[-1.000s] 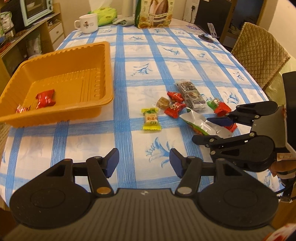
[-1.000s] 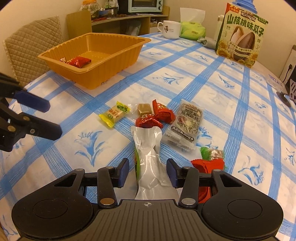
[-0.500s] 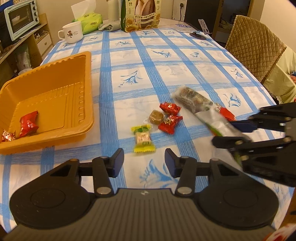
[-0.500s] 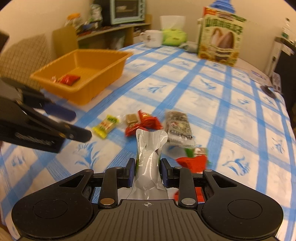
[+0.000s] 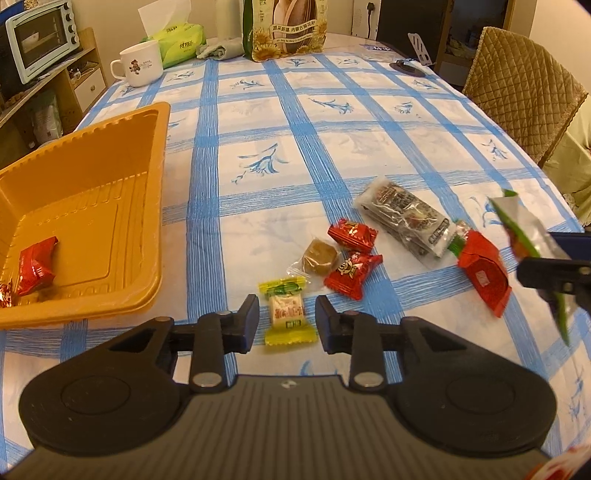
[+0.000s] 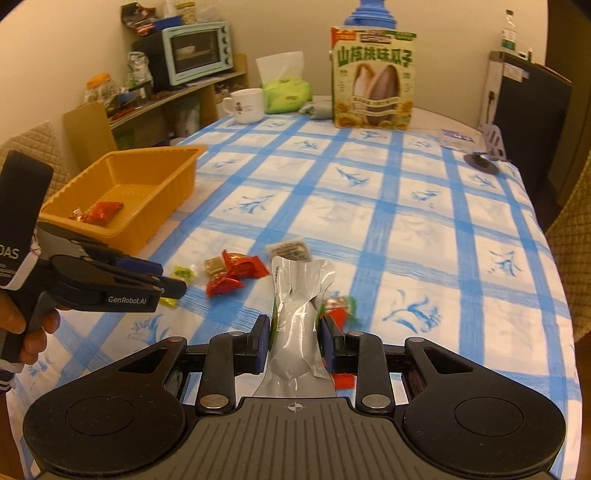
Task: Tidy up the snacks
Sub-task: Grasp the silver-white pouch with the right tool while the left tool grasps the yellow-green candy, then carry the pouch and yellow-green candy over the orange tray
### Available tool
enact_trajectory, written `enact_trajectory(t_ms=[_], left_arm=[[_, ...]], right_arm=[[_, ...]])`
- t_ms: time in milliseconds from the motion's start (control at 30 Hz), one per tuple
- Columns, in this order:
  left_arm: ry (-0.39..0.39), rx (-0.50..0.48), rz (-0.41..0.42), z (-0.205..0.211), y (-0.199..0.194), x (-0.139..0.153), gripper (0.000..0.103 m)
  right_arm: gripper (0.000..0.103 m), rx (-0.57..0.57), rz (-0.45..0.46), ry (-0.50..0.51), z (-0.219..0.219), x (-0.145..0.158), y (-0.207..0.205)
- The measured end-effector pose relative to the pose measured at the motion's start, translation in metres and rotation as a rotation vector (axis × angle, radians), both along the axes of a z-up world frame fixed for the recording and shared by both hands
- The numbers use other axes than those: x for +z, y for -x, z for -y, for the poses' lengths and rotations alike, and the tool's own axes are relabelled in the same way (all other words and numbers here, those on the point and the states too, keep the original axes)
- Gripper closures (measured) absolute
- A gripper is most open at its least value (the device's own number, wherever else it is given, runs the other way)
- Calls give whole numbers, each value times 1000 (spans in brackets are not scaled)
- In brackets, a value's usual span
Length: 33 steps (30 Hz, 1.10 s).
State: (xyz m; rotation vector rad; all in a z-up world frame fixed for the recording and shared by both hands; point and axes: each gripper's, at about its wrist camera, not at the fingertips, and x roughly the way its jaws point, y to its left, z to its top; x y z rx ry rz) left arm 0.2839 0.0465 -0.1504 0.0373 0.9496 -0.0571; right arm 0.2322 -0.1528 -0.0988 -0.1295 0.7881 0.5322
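A yellow-wrapped candy (image 5: 286,314) lies on the blue-checked tablecloth, right between the fingers of my left gripper (image 5: 287,321). Its jaws are closing, with a small gap still showing on each side of the candy. My right gripper (image 6: 295,339) is shut on a silver and green pouch (image 6: 299,295), held up off the table. In the left wrist view the pouch (image 5: 524,229) hangs at the right edge. An orange tray (image 5: 155,184) at the left holds a red candy (image 5: 37,266). Two red candies (image 5: 352,234), a brown candy (image 5: 319,256), a clear dark packet (image 5: 406,214) and a red packet (image 5: 484,273) lie loose.
A white mug (image 5: 142,62), a green tissue pack (image 5: 177,37) and a large sunflower-seed bag (image 5: 284,29) stand at the table's far end. A quilted chair (image 5: 517,85) is at the right, and a toaster oven (image 5: 40,37) sits on a shelf at the left.
My left gripper has come forward and down over the yellow candy while its jaws narrowed. My right gripper has shut on the pouch and raised it off the table.
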Motion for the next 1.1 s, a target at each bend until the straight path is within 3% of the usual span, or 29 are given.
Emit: enact_trajectory(t_ms=[167,433,1100], left_arm=[[-3,-1,-9,0,-3,-6,84],[3,-17,5,-1,8,5,85],[51,78,83,-57,83,86,85]], right_arm=[[73,-24,-8,-1,7,0,3],[73,-27,-15,-9,9,3,6],[73,101,-17,-88,-42,40,24]])
